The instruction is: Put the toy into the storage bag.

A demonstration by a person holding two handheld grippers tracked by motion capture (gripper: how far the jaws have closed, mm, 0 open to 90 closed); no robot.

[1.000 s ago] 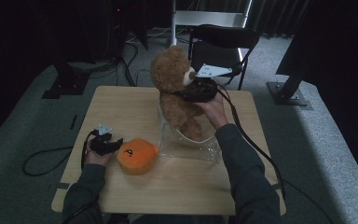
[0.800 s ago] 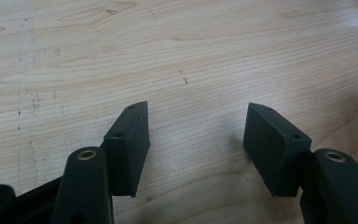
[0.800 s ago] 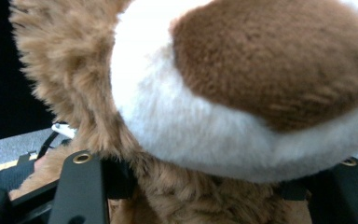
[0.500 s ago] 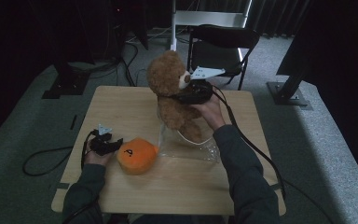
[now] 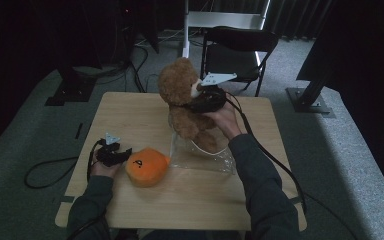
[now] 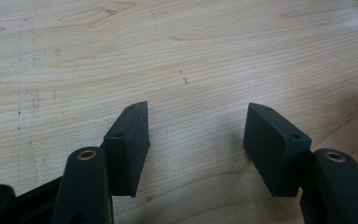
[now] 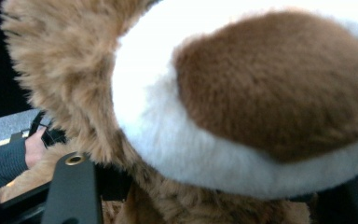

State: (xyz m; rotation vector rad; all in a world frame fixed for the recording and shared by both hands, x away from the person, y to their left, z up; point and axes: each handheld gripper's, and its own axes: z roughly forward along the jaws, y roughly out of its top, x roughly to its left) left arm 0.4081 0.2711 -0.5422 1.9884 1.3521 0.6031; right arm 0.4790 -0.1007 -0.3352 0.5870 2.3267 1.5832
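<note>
Nearest the person, the left gripper [image 5: 122, 154] rests on the table [image 5: 130, 115] with jaws well apart and nothing between them, the orange plush [image 5: 147, 166] just beside it at three o'clock. Farther off, the teddy bear [image 5: 185, 105] stands upright, long axis vertical, feet in the clear plastic bag [image 5: 200, 155]. The right gripper [image 5: 195, 102] is nearer, at the bear's neck from three o'clock; its jaws have just been opening, fur between them, and I cannot tell whether the grip still holds.

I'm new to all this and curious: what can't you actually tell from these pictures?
- Right gripper view: the teddy bear covers the jaw tips, hiding the grip.
- High view: the clear bag is glare; its opening is unclear.
- High view: the mark on the orange plush is too small to read.
</note>
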